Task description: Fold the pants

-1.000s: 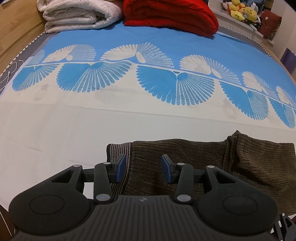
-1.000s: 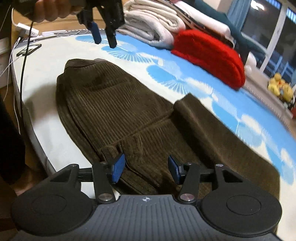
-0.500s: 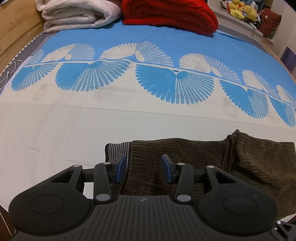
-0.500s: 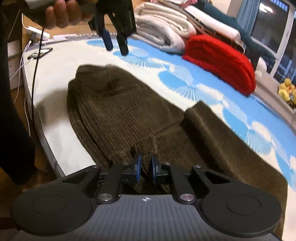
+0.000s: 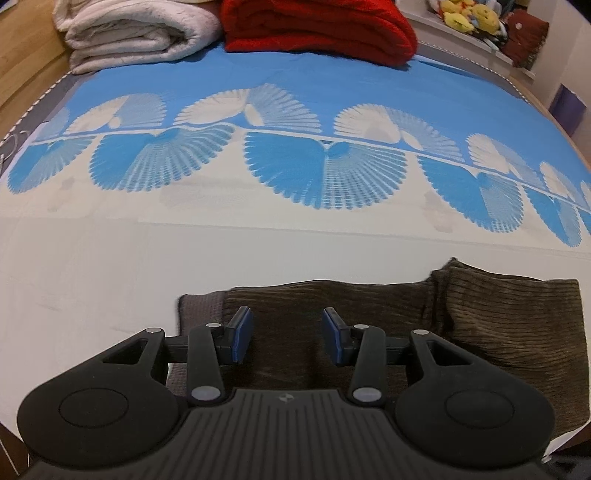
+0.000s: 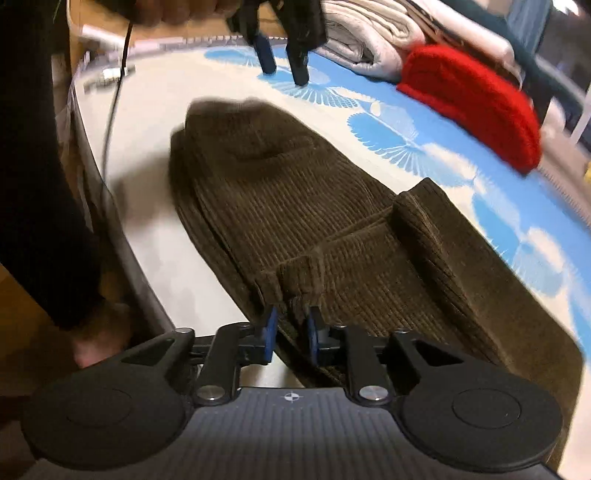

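Between the blue pads of the right gripper: a bunched hem of the brown corduroy pants, pinched; the jaws have just been opening a little, cloth between them. Pants: lying half-folded along the near edge of the bed, one leg doubled over across the other, the far end toward the bed's left corner. Left gripper: jaws apart, pads holding nothing, hovering above the pants' far end; in the right wrist view it hangs above the bed, clear of the cloth. Bed cover: white near the edge, blue fan pattern beyond. Far edge: folded white blanket beside a red blanket. Shelf past the far right corner: yellow toys.
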Demonstrator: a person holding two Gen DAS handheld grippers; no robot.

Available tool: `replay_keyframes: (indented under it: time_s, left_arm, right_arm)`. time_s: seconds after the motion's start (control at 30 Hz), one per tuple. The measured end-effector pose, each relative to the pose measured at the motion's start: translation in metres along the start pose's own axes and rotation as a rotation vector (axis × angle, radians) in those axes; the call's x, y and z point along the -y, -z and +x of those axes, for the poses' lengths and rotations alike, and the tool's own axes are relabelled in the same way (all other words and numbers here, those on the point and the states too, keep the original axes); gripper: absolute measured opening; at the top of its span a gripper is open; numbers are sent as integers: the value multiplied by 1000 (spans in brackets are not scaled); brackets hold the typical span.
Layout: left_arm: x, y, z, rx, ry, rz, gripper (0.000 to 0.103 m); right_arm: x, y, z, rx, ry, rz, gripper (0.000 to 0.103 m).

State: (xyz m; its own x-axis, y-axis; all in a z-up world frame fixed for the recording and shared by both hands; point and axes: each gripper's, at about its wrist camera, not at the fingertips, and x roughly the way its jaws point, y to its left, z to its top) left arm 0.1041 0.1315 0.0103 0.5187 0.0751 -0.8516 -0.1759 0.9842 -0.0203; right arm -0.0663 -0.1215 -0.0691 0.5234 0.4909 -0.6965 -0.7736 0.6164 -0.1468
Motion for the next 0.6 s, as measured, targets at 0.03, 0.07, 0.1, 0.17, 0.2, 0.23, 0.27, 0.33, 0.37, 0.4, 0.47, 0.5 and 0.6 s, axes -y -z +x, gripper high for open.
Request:
replay_keyframes:
  time_s: [0.03,0.07,0.1,0.17,0.2,0.23,0.27,0.33,0.37,0.4,0.47,0.5,0.6]
  left_arm:
    - [6,-1,2,-4,14,2,46]
    - [12,-2,3,-9,29,2,46]
    - [18,-3,5,-14,45,2,46]
    - [32,-6,9,-27,89,0,46]
    - [38,-6,12,-36,111,-2,46]
    - [45,-7,15,-45,130,-5,46]
    - [51,-6,18,-53,147,-6,46]
    - [63,-7,24,-72,175,-9,46]
    - [70,-8,28,-82,188,-10,46]
    - [76,-8,31,-91,200,-10,46]
    - [87,-9,41,-116,223,-6,50]
    - [94,-9,46,-129,232,-1,53]
    - [112,-8,62,-165,234,30,61]
  right_arm:
    - [11,-4,-8,13,-19,36,23]
    - [24,-7,-19,32,-30,76,27]
    - [42,-10,-31,57,-39,124,29]
    - [80,-10,-50,101,-21,215,42]
    - [104,-8,-61,120,11,264,45]
    - [125,-6,-67,128,46,303,48]
    - [147,-3,-73,128,92,343,48]
    - [194,9,-78,99,200,432,49]
    - [215,16,-77,76,246,483,50]
    - [236,25,-76,55,279,545,51]
    - [271,48,-69,29,313,697,53]
    - [283,61,-64,24,314,780,53]
    - [306,94,-38,-47,216,1039,53]
